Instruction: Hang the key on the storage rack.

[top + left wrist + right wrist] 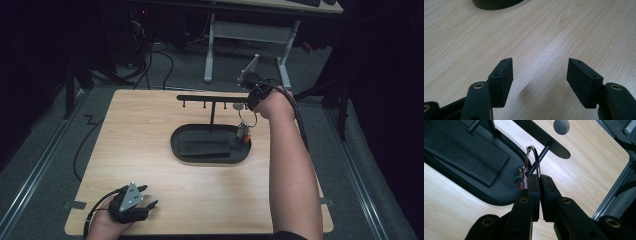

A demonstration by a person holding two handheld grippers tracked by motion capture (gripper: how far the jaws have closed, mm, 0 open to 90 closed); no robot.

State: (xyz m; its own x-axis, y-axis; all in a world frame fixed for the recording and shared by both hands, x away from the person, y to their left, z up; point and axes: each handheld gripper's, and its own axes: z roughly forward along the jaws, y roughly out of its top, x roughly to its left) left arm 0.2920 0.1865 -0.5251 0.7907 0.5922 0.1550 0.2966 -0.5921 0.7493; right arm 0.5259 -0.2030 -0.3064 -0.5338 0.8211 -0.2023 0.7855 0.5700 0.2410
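A black oval tray (180,150) stands mid-table with a black leather pad (461,150) in it. A post rises from it to a crossbar (210,97) with several small hooks. My right gripper (246,111) reaches down by the bar's right end, shut on a metal key ring (534,157). The ring (243,125) carries a small multicoloured beaded charm (521,178) that hangs over the tray's right end. The ring's loop stands up beside a thin black peg (540,157). Whether they touch is unclear. My left gripper (147,196) rests open near the front left corner with bare wood between its fingers (501,77).
A grey round disc (561,126) shows beyond the bar's right end. The table's right edge and corner (624,155) lie close to my right gripper. Behind the table stand a white-legged desk (250,35) and floor cables (150,60).
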